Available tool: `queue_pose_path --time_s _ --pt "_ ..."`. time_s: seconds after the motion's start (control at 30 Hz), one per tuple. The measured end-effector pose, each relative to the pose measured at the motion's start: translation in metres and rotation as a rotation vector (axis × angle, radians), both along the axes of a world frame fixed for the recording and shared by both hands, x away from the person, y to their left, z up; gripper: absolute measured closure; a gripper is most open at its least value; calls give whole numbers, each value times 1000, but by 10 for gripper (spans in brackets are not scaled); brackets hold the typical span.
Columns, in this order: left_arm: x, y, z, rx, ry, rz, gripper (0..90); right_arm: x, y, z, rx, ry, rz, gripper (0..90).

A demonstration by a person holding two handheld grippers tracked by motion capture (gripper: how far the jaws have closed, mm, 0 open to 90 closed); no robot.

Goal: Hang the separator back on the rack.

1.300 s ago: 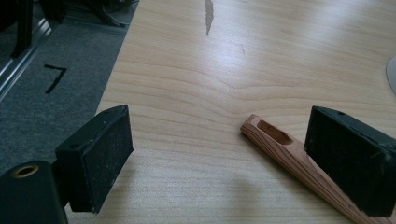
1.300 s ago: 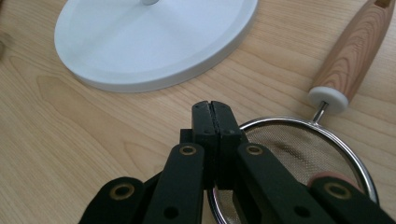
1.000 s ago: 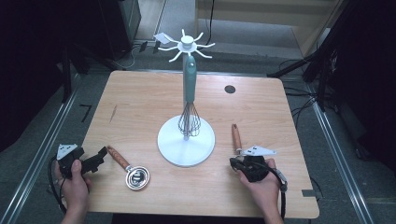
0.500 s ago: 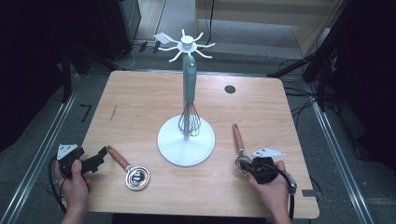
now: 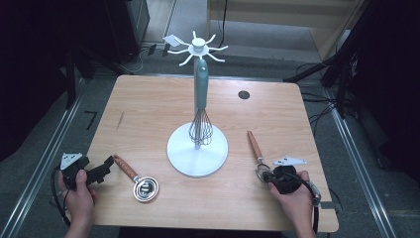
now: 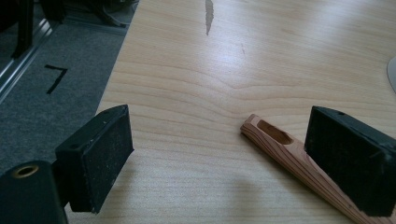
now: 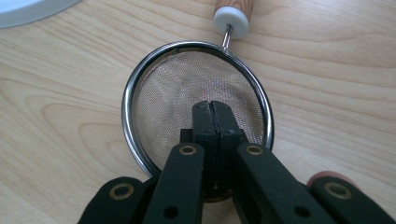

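Observation:
A white hook stand (image 5: 197, 157) rises from mid-table, and a teal-handled whisk (image 5: 200, 89) hangs from it. To its right lies a wooden-handled mesh strainer (image 5: 255, 147) (image 7: 196, 88). My right gripper (image 5: 275, 177) (image 7: 215, 106) is shut, its tips over the mesh and nothing visible between them. A small metal scoop (image 5: 145, 188) with a wooden handle (image 6: 275, 142) lies at the front left. My left gripper (image 5: 101, 170) (image 6: 219, 123) is open at the handle's end, and the handle runs under its right jaw.
The wooden table (image 5: 148, 114) has a dark round hole (image 5: 243, 94) at the back right. Its left edge drops to grey carpet (image 6: 51, 93) with metal rails. Cables lie on the floor behind the table.
My right gripper has slid a little to the right, still shut, uncovering the strainer's mesh head. The left gripper and all the utensils have stayed put.

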State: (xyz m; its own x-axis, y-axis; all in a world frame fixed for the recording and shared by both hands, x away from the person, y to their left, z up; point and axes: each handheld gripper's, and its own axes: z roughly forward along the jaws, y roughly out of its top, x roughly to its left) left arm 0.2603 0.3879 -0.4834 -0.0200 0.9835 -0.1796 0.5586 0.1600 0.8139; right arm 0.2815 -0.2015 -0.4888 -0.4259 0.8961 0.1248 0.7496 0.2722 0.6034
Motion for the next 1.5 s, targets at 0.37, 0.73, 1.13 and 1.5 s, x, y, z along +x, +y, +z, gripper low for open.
queue_pose_path --time_s 0.37,0.73,1.13,1.5 --pt "0 0 0 0 0 0 80 7 -16 -1 -34 -24 -28 900" --pt "0 0 0 -1 1 0 80 14 -31 -2 -56 -43 -62 900" --pt "0 0 0 -4 -1 0 80 17 -26 14 -63 -42 -14 778" --pt "0 0 0 0 -1 1 80 37 -22 34 -120 23 47 660"
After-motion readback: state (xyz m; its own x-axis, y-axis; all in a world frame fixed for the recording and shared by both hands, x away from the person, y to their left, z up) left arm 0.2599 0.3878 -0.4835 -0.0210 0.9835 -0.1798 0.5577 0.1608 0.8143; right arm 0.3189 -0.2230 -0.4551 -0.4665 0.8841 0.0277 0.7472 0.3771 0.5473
